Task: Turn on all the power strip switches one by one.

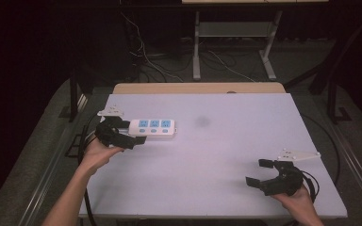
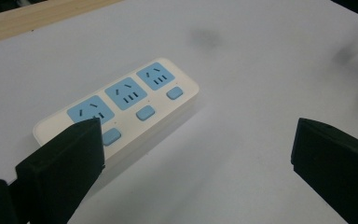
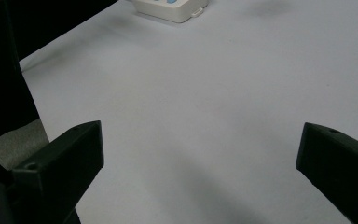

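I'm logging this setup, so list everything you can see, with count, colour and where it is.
power strip: one, white with three blue sockets and three blue switches, lying flat at the left of the table
table: one, pale white top with a wooden edge along the far side
dark smudge: one, grey, on the table top right of the power strip
metal frame: one, grey, on the floor beyond the table
cables: several, white and dark, on the floor beyond the table
left gripper: one, black, open, at the near end of the power strip, one of its fingers beside the strip
right gripper: one, black, open, over bare table at the near right
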Demonstrator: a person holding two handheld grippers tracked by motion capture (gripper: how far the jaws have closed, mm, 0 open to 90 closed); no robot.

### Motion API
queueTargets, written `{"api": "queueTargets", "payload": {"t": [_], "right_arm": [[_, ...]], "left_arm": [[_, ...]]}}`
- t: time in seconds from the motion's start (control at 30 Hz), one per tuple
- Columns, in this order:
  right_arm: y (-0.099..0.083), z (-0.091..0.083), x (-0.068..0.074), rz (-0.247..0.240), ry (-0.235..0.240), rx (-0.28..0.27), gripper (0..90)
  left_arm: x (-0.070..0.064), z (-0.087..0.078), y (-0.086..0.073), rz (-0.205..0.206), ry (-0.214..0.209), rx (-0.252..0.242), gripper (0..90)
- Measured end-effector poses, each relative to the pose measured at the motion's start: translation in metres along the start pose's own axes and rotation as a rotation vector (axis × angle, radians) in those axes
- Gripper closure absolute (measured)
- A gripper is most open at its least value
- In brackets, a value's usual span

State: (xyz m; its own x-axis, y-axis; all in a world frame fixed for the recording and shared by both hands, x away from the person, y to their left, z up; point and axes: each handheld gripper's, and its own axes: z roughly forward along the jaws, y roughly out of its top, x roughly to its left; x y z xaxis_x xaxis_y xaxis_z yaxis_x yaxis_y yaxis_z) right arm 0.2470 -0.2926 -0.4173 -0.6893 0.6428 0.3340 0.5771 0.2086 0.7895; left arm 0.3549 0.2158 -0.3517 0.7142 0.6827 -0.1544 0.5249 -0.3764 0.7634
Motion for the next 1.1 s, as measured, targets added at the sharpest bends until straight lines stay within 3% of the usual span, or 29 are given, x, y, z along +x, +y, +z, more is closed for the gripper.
{"api": "queueTargets", "payload": {"t": [0.5, 0.73, 1.1], "right_arm": [[-0.001, -0.004, -0.004, 0.011, -0.012, -0.013, 0.5], [-0.002, -0.006, -0.007, 0.023, -0.021, -0.026, 0.5], [-0.002, -0.005, -0.006, 0.019, -0.02, -0.016, 0.5]], "left_arm": [[0.016, 0.014, 0.001, 0.004, 0.029, 0.07, 7.6], [0.021, 0.02, 0.006, 0.04, 0.053, 0.103, 17.9], [0.029, 0.024, 0.017, 0.08, 0.061, 0.141, 46.9]]}}
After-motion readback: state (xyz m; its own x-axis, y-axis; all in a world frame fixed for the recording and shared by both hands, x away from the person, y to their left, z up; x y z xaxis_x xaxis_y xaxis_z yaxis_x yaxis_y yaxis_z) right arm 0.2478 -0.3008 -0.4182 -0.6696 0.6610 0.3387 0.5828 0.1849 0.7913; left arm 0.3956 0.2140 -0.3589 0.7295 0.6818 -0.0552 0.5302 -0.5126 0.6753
